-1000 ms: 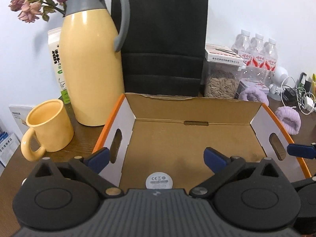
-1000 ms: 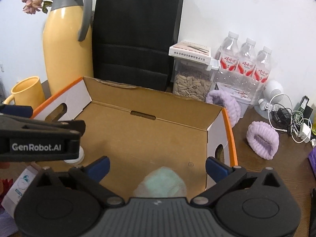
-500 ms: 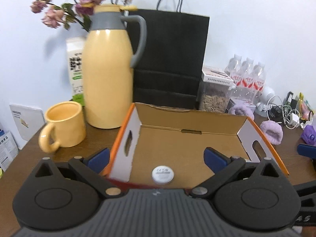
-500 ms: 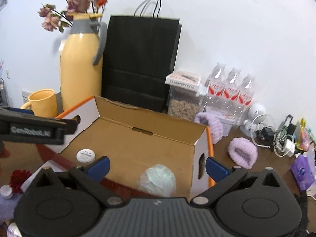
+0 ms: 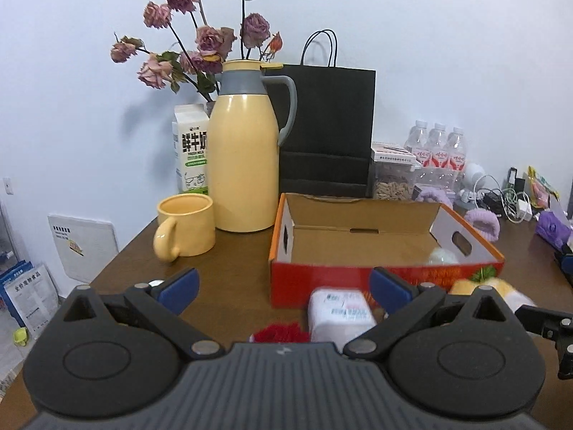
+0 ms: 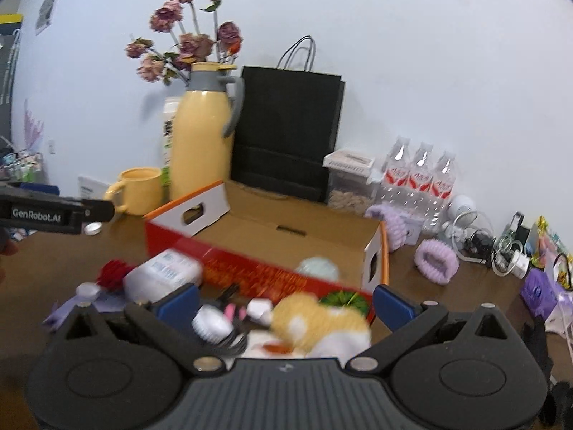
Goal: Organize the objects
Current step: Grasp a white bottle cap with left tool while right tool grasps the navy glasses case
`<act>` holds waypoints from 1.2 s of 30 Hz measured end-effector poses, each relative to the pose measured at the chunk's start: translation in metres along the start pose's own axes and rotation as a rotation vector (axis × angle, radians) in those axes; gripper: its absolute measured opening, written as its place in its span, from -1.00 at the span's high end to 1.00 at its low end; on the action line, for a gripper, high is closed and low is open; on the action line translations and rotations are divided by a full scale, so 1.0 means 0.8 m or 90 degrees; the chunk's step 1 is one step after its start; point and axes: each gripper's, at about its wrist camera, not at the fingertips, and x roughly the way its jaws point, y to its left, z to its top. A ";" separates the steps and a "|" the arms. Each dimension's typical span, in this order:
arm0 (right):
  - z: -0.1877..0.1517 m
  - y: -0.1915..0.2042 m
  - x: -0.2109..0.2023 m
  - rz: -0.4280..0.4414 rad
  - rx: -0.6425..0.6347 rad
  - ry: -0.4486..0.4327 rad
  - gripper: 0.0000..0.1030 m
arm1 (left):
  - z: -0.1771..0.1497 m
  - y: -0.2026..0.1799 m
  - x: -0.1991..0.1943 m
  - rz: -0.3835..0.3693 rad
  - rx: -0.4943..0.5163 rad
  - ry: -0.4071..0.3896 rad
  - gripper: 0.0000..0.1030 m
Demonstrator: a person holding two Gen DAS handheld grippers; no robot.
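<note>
An open cardboard box (image 5: 386,236) with a red front and orange rim sits on the brown table, also seen from the right (image 6: 286,229). A pale green ball (image 5: 443,256) (image 6: 318,267) lies inside near its right wall. In front of the box lie a white packet (image 5: 340,313) (image 6: 163,274), a red fluffy piece (image 5: 283,331) (image 6: 112,272), a yellow-and-white plush (image 6: 318,319) (image 5: 480,286) and a white brush-like item (image 6: 211,322). My left gripper (image 5: 283,286) is open above the packet, holding nothing. My right gripper (image 6: 284,302) is open over the plush, holding nothing.
A yellow jug (image 5: 243,165), yellow mug (image 5: 186,229), milk carton (image 5: 191,150) and black paper bag (image 5: 326,129) stand behind the box. A seed container (image 5: 394,175), water bottles (image 5: 437,154), purple scrunchies (image 6: 435,259) and cables (image 6: 480,240) crowd the right.
Both grippers have drawn back and up from over the box. The box now sits farther off, and the loose things in front of it have come into view.
</note>
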 end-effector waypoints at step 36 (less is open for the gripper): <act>-0.064 0.072 0.060 0.128 0.026 0.114 -0.77 | -0.080 0.053 -0.028 0.015 -0.003 0.073 -1.00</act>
